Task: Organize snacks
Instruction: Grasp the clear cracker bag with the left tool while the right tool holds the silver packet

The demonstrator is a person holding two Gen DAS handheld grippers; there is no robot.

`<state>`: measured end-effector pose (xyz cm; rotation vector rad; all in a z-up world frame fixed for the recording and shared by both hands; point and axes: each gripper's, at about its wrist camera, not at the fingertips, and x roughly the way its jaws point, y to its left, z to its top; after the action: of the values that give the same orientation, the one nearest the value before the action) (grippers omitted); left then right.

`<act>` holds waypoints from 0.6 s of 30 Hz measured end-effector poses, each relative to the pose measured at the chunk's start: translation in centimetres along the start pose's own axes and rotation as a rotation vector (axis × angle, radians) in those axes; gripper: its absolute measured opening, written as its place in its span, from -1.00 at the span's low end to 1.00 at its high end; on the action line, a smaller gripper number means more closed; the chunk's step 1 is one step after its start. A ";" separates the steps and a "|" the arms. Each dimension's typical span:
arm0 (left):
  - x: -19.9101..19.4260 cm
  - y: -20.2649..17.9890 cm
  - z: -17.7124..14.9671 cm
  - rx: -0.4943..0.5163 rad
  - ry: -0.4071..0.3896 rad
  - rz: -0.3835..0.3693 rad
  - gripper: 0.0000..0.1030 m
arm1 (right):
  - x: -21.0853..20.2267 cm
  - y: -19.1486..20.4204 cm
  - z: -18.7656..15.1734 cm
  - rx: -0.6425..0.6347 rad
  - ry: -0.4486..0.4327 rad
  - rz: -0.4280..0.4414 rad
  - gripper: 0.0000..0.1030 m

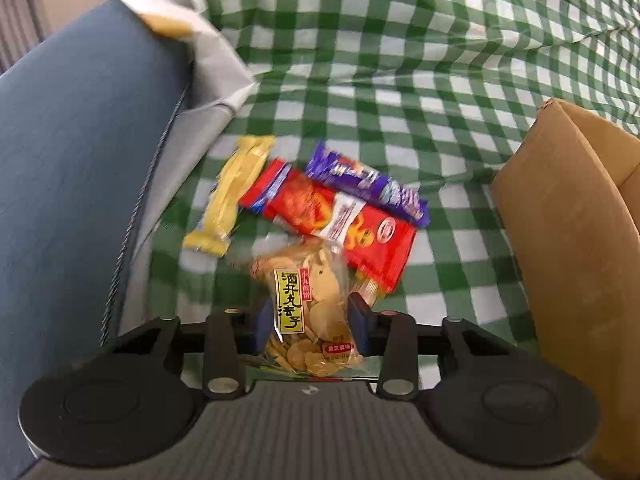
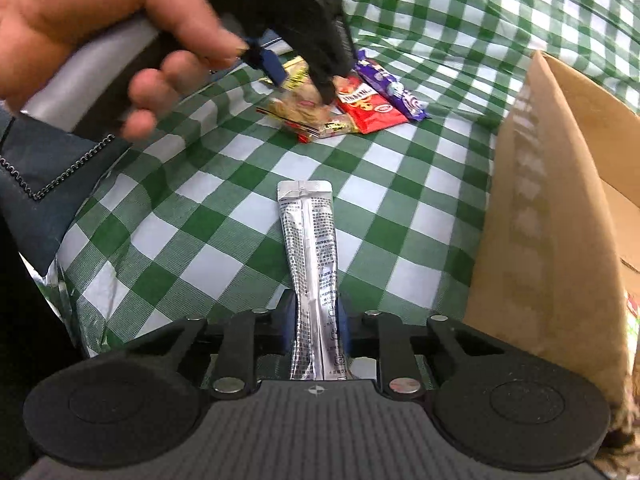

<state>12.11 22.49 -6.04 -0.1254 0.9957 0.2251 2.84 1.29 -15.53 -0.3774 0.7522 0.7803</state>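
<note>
My left gripper is shut on a clear bag of round crackers with a yellow label, just above the green checked cloth. Beyond it lie a red snack packet, a purple packet and a yellow packet. My right gripper is shut on a long silver sachet that points forward over the cloth. In the right wrist view the left gripper and the hand holding it show at top left, over the cracker bag, the red packet and the purple packet.
An open cardboard box stands at the right, also in the right wrist view. A blue cushion lies along the left with white paper at its top. The checked cloth covers the surface.
</note>
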 end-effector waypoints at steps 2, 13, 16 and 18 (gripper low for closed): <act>-0.9 0.7 -0.4 -0.049 0.014 -0.005 -0.19 | -0.2 0.0 -0.2 0.000 -0.004 -0.009 -0.56; -3.7 1.6 -3.9 -0.156 0.151 -0.127 -0.19 | 0.0 0.4 -1.4 -0.008 0.006 -0.057 -0.54; -3.4 0.8 -4.4 -0.087 0.191 -0.143 -0.15 | -0.2 0.2 -1.5 0.007 0.012 -0.037 -0.48; -3.1 0.0 -4.8 -0.031 0.209 -0.139 -0.09 | -0.4 -0.2 -1.5 0.032 0.017 -0.018 -0.44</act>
<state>6.61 21.14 -6.01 -0.2498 1.1868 0.1012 2.08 0.16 -16.22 -0.3622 0.7758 0.7481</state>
